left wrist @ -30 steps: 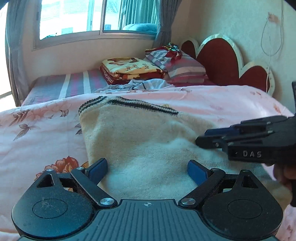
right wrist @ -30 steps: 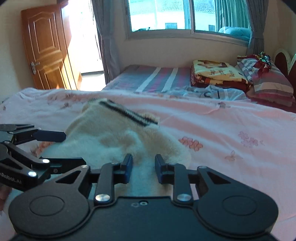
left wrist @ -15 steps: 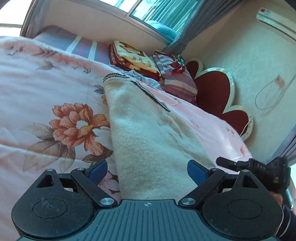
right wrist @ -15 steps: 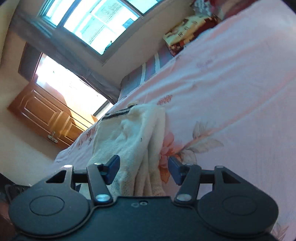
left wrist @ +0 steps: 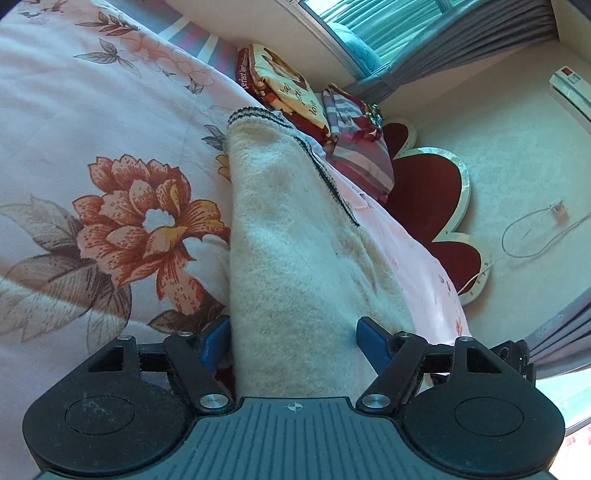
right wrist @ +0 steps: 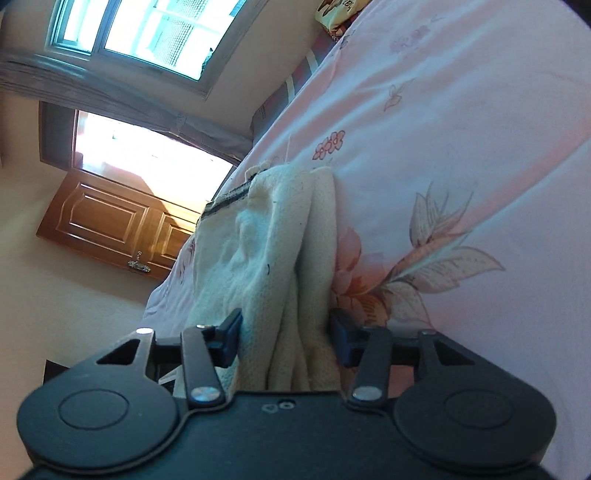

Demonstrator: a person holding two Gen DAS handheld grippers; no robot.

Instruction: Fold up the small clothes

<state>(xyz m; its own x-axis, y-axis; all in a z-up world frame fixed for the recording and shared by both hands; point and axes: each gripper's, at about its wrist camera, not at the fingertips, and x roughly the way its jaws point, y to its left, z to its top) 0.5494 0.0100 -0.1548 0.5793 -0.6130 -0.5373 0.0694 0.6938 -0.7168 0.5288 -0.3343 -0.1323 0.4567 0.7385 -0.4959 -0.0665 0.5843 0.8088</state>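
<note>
A cream knit garment (left wrist: 295,240) with a dark striped hem lies lengthwise on the pink floral bed cover (left wrist: 92,110). My left gripper (left wrist: 293,341) is at the garment's near end, its jaws closing with the cloth between them. One blue pad (left wrist: 216,341) sits beside the cloth's left edge and the other lies over the cloth, without a clear squeeze. In the right wrist view the garment (right wrist: 266,236) is bunched into upright pleats. My right gripper (right wrist: 284,336) is closing on those pleats, both pads touching the cloth.
Beyond the garment are a folded printed blanket (left wrist: 280,85), a striped pillow (left wrist: 358,147) and a red scalloped headboard (left wrist: 428,199). A cable (left wrist: 532,236) hangs on the wall. A wooden door (right wrist: 110,225) and a window (right wrist: 147,33) lie past the bed cover (right wrist: 461,129).
Both grippers rolled and dropped to the garment's near end, tilting both views. The left jaws narrowed. The right jaws widened, then closed onto the bunched cloth.
</note>
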